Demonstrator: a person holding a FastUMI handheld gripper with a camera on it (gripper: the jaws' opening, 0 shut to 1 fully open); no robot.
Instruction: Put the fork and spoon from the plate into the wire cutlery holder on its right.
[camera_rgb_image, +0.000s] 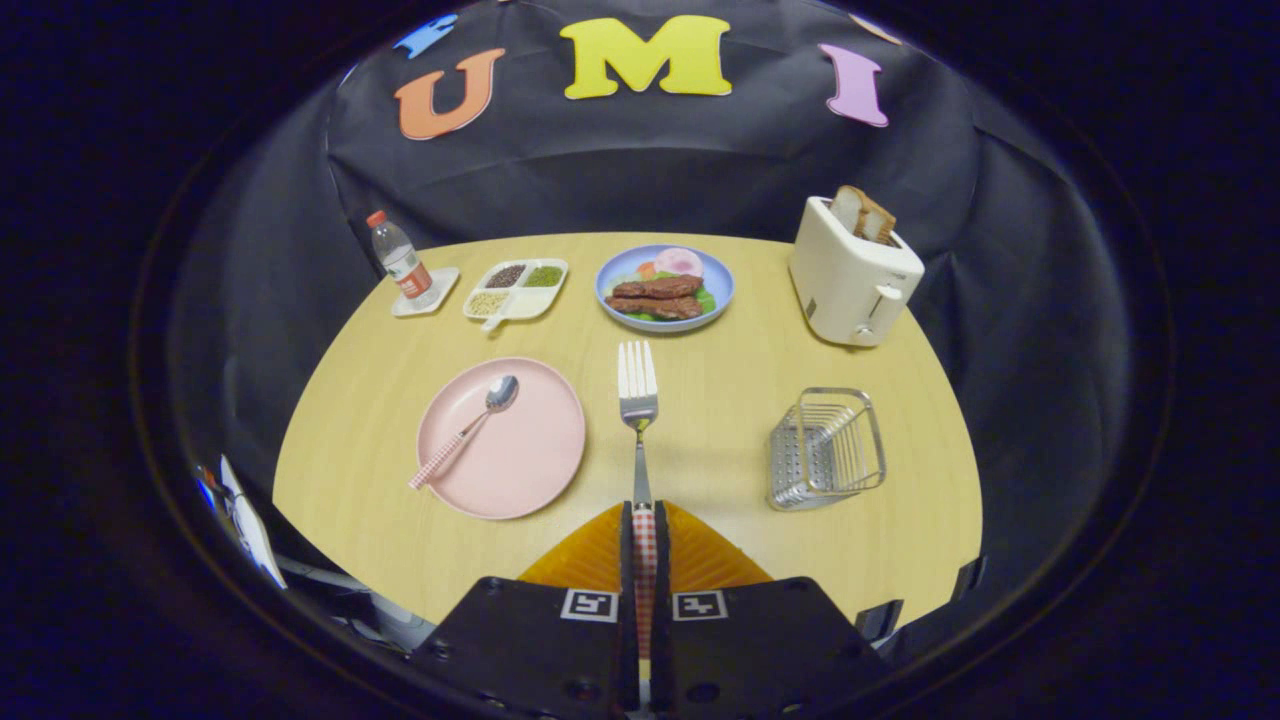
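My gripper (645, 525) is shut on the checked handle of a metal fork (638, 395), which sticks straight out ahead of the fingers, tines forward, held above the table. To the left of the fingers lies a pink plate (535, 460) with a spoon (470, 425) on it, its checked handle pointing toward the plate's near left rim. To the right of the fingers stands the wire cutlery holder (828, 448), with nothing seen inside it.
A round wooden table (720, 470) carries everything. Along its far side stand a water bottle (398, 258), a divided snack tray (516, 288), a blue plate of food (664, 288) and a white toaster (852, 272) with bread in it.
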